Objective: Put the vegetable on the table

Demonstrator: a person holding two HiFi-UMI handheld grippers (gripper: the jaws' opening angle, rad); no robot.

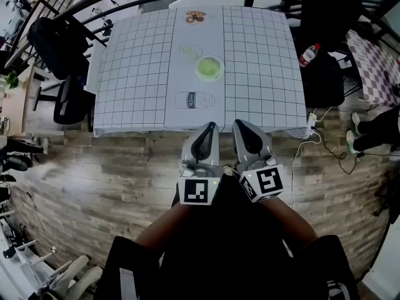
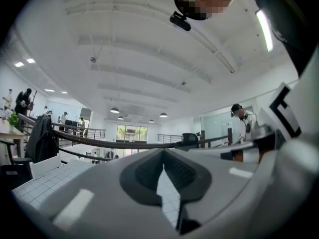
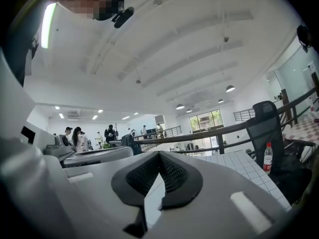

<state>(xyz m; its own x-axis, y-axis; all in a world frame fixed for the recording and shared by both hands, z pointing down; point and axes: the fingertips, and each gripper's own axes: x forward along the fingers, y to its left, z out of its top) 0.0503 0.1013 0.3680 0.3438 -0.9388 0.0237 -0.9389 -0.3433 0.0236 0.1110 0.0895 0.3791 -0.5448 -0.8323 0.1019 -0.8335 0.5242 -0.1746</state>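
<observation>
Grippers sit side by side close to the person's body, above the wood-plank floor point(image 1: 94, 186) and short of the tabletop. Left gripper point(image 1: 210, 127): jaws together, nothing between them. Right gripper point(image 1: 238, 124): jaws likewise closed and empty.

Hazards, as judged: both pairs of jaws must part before any grasp. The flat-lying white milk carton point(image 1: 194, 100), nearest item on the white grid-patterned tabletop point(image 1: 137, 74), sits directly in the line of reach and could be knocked. A light plate may slide or lift with the load.

Just behind the carton, a round green plate point(image 1: 220, 74) carries what appears to be the green vegetable point(image 1: 209, 67). It lies well ahead of both jaws, roughly centred between them. Beyond it are a clear round dish point(image 1: 190, 50) and a far plate of brown food point(image 1: 194, 18).
</observation>
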